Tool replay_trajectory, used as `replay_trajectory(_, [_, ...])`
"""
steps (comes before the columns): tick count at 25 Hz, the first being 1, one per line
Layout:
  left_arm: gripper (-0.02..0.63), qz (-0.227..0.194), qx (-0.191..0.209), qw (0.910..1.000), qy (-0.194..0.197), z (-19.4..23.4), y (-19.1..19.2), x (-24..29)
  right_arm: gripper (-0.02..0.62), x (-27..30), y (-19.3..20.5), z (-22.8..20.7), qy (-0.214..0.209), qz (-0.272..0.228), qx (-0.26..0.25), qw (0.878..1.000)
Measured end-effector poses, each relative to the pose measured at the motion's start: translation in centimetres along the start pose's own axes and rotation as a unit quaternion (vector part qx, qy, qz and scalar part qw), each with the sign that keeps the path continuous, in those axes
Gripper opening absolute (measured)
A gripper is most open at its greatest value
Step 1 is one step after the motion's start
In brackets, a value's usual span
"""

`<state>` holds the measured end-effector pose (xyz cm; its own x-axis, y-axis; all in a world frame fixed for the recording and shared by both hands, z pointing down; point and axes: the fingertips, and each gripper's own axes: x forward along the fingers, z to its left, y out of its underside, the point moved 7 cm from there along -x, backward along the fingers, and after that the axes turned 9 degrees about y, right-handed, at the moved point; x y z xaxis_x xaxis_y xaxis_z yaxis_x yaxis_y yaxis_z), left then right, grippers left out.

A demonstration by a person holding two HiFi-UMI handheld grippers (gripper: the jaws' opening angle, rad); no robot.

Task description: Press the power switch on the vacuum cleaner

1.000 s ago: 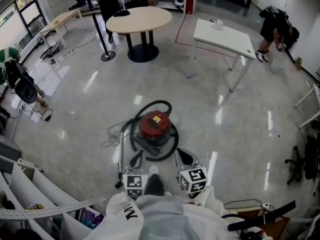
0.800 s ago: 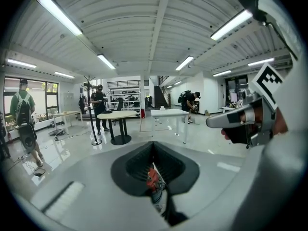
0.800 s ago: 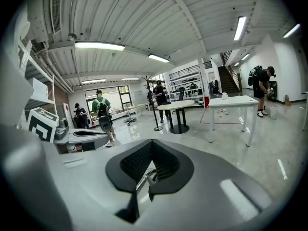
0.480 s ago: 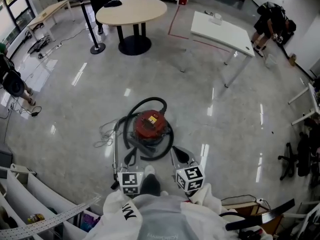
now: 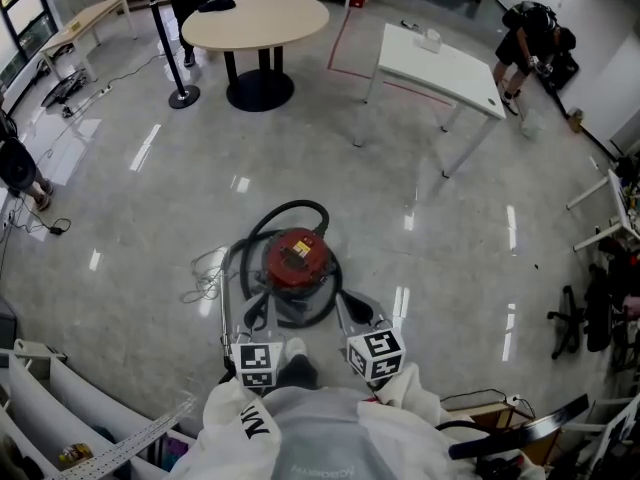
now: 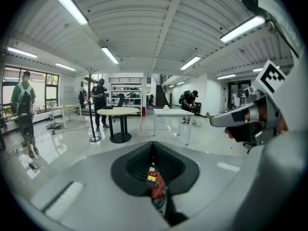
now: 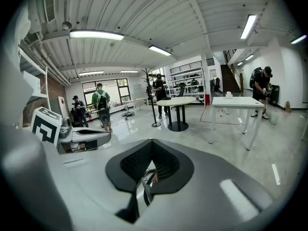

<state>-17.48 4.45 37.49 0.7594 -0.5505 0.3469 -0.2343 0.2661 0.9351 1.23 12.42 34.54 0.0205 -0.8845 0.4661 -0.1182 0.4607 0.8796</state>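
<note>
A red vacuum cleaner stands on the shiny floor, with its black hose looped around it. Its metal wand lies to the left. Both grippers hover low just short of it. In the head view my left gripper is at its near left and my right gripper at its near right. Each looks shut on nothing. In the left gripper view the vacuum cleaner shows through the slit between the pads. The right gripper view shows only a bit of hose there. I cannot make out the power switch.
A thin cord lies tangled left of the vacuum. Farther off stand a round table, a white table and a pole stand. A person bends at the far right. Shelving sits near left, chairs at the right.
The head view has swung a little, so the tables sit higher and further left. Grippers and vacuum keep about the same relation, with both jaws unchanged.
</note>
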Motion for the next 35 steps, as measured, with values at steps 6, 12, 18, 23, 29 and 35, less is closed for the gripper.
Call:
replay_trajectory(6, [0.0, -0.008, 0.0, 0.9999, 0.008, 1.6, -1.0, 0.8, 0.0, 1.0, -1.3, 0.4, 0.011, -0.006, -0.004, 1.0])
replay_trajectory(12, [0.0, -0.011, 0.004, 0.9999, 0.012, 2.6, -1.6, 1.1, 0.0, 2.1, -2.0, 0.7, 0.015, -0.007, -0.004, 1.0])
replay_trajectory(18, [0.0, -0.011, 0.004, 0.9999, 0.012, 3.1, -1.6, 1.5, 0.0, 3.0, -2.4, 0.7, 0.015, -0.011, -0.002, 1.0])
replay_trajectory(23, [0.0, -0.01, 0.006, 0.9998, 0.017, 3.3, -1.7, 2.2, 0.0, 3.6, -2.5, 0.3, 0.019, -0.014, 0.002, 1.0])
replay_trajectory(29, [0.0, -0.007, 0.007, 0.9996, 0.026, 2.7, -2.0, 3.4, 0.0, 3.4, -2.3, -1.1, 0.032, -0.008, 0.008, 0.999])
replay_trajectory(35, [0.0, 0.003, 0.005, 0.9997, 0.025, 2.1, -2.1, 4.7, 0.0, 4.1, -2.5, -2.6, 0.029, -0.003, 0.013, 0.999])
